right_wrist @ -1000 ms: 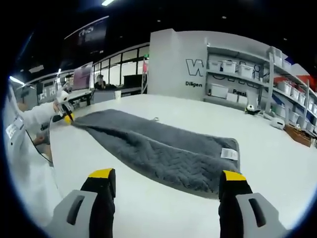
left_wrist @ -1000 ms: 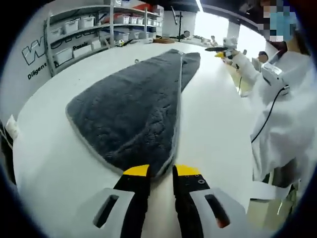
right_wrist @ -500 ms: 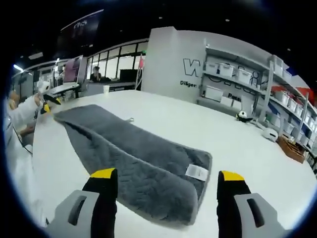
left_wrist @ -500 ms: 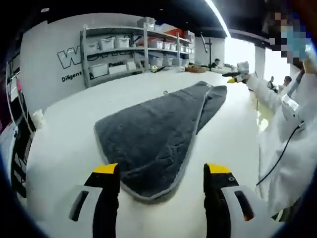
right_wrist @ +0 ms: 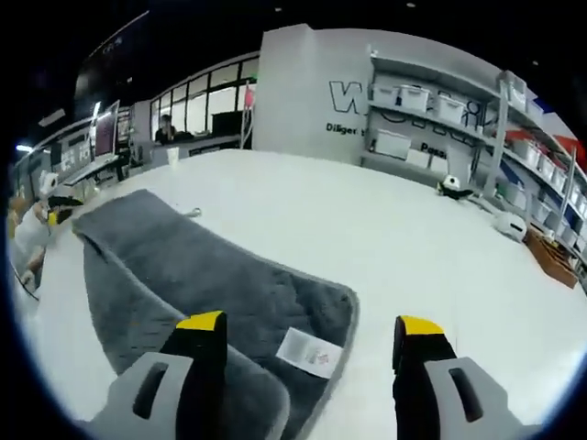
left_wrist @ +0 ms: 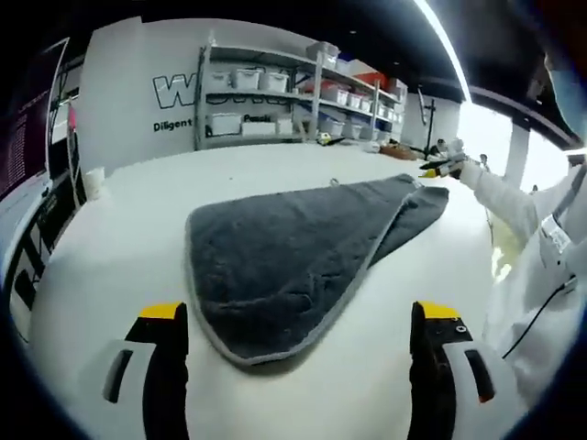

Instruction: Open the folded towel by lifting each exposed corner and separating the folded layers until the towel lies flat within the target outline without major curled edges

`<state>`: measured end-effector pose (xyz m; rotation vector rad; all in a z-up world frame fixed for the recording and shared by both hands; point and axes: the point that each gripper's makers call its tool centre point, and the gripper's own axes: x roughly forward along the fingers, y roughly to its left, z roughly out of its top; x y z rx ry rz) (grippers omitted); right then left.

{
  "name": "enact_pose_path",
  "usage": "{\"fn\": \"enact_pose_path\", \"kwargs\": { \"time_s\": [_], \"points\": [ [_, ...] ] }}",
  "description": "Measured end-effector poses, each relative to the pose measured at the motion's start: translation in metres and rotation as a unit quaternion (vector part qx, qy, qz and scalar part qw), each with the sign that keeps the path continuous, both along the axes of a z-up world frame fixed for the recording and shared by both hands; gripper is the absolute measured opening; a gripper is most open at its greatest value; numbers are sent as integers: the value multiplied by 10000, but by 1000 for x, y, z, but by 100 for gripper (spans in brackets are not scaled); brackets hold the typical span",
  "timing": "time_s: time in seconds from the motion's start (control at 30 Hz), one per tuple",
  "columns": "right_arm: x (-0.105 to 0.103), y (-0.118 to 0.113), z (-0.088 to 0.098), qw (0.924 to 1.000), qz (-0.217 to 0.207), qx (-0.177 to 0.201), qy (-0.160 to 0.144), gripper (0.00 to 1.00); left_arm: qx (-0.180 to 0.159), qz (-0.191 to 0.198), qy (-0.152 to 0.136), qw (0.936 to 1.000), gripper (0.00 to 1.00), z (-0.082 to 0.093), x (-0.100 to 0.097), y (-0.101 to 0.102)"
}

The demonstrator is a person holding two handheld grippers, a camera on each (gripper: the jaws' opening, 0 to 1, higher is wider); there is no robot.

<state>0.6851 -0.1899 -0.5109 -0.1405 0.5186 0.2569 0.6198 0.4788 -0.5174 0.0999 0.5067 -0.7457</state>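
A dark grey folded towel [left_wrist: 293,247] with a lighter hem lies lengthwise on the white table [left_wrist: 110,229]. In the left gripper view its near end sits between and just beyond my open left gripper [left_wrist: 298,316], whose yellow-tipped fingers [left_wrist: 163,313] hold nothing. At the towel's far end the other gripper [left_wrist: 438,168] appears, held by a white-sleeved arm. In the right gripper view the towel [right_wrist: 183,284] shows a white label [right_wrist: 309,352] near its closest corner. My right gripper [right_wrist: 307,325] is open above that corner, its left finger over the towel.
Shelving [left_wrist: 284,92] with white bins stands against the far wall in the left gripper view, and shelves [right_wrist: 459,119] also line the wall in the right gripper view. Small objects [right_wrist: 509,225] lie at the table's far right. A person's white coat [left_wrist: 550,275] is beside the table.
The left gripper went from shut at the towel's near corner to open and drew back, leaving the corner on the table. The right gripper view moved in over the labelled corner.
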Motion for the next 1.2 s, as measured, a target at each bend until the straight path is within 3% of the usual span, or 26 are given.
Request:
{"fn": "enact_pose_path", "kwargs": {
  "time_s": [0.13,0.33,0.43,0.57,0.63,0.9,1.03,1.2],
  "points": [
    [21,-21,-20,9993,-260,56,246,67,44,-81,-24,10000,99,-2,-1,-7],
    [35,-25,-42,9982,-297,104,510,53,12,-175,14,9998,99,-4,3,-14],
    [41,-22,-42,9981,-282,222,492,38,88,-191,21,9998,98,-7,7,-15],
    [55,-30,-42,9984,-84,202,512,8,78,-190,31,9998,97,-7,15,-16],
    [56,-20,-45,9982,90,163,575,1,43,-193,48,9998,96,-8,20,-18],
    [77,-14,-42,9976,96,-16,689,0,-18,-198,124,9997,95,-12,38,-25],
    [101,-19,-33,9984,-73,-109,552,1,10,-141,139,9998,95,-12,45,-25],
    [147,-31,-28,9981,-154,-328,506,4,-14,-87,188,9998,94,-14,48,-25]
  ]
}}
